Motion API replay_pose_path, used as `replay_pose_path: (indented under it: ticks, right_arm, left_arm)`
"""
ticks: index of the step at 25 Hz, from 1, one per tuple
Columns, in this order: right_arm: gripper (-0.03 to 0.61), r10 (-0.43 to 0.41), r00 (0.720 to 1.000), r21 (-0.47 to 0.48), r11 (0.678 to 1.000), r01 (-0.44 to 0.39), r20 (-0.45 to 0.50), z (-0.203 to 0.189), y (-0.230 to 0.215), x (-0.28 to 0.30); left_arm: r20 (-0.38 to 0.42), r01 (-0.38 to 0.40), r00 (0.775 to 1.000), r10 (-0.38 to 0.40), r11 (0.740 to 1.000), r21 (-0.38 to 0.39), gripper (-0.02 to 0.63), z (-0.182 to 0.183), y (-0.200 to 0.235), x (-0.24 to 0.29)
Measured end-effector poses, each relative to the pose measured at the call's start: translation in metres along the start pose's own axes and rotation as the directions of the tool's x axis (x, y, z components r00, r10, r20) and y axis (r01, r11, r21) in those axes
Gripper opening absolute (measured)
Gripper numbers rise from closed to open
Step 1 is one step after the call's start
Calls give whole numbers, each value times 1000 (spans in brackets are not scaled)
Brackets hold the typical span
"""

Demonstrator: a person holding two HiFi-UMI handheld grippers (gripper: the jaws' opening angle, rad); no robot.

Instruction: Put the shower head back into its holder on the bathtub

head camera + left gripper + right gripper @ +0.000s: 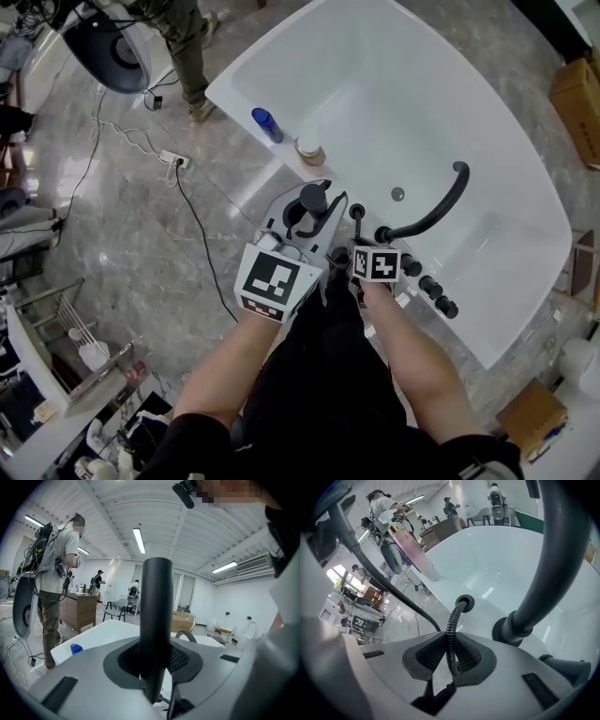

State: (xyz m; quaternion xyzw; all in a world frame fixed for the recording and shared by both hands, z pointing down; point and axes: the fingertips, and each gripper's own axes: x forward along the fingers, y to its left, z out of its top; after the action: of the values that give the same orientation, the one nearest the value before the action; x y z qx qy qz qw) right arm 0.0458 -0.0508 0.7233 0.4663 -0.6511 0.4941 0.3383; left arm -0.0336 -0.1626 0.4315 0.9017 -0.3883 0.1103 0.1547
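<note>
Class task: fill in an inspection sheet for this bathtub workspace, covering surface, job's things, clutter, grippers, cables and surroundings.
Surface: white bathtub with a black spout on its ledge.
Job's things: shower head out of its holder; hose runs into the holder.
Clutter: blue bottle and pink bottle on the ledge.
Grippers: left hand-held gripper shut on the shower head; right hand-held gripper shut on the hose.
Cables: power strip and cable on the floor.
Surroundings: standing person, cardboard boxes.

1. left tool (152,670): pale grey shell, dark ribbed pads (182,659), black slots.
2. right tool (450,663): same grey shell; each tool bears a black-and-white marker cube (274,281).
3. black top (319,394), short dark sleeves (473,457).
</note>
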Motion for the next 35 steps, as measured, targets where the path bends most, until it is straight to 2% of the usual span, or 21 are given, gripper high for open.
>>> replay_pose_path:
  ticks: [9, 15, 19, 24, 30, 35]
  right_arm:
    - [71, -25, 1000, -21, 999, 25, 19, 40, -6, 5]
    - [92, -66, 997, -41, 997, 68, 42, 44, -5, 8]
    - [155, -51, 997, -51, 997, 54, 60, 24, 0, 5]
    - [160, -14, 998, -16, 1000, 15, 67, -22, -1, -1]
    - [225, 57, 998, 42, 997, -57, 13, -84, -9, 58]
    - [215, 38, 998, 33, 999, -39, 43, -100, -18, 100]
  left_arm:
    - [-1, -8, 1000, 8, 1000, -16, 109, -2, 7, 8]
    - [6, -9, 1000, 9, 1000, -17, 109, -3, 10, 12]
    - [6, -9, 1000, 10, 1000, -18, 109, -10, 10, 13]
    - [15, -7, 1000, 7, 1000, -14, 109, -14, 10, 10]
    - [13, -5, 1000, 5, 1000, -11, 109, -46, 20, 22]
    - [-5, -21, 1000, 20, 999, -34, 109, -81, 33, 28]
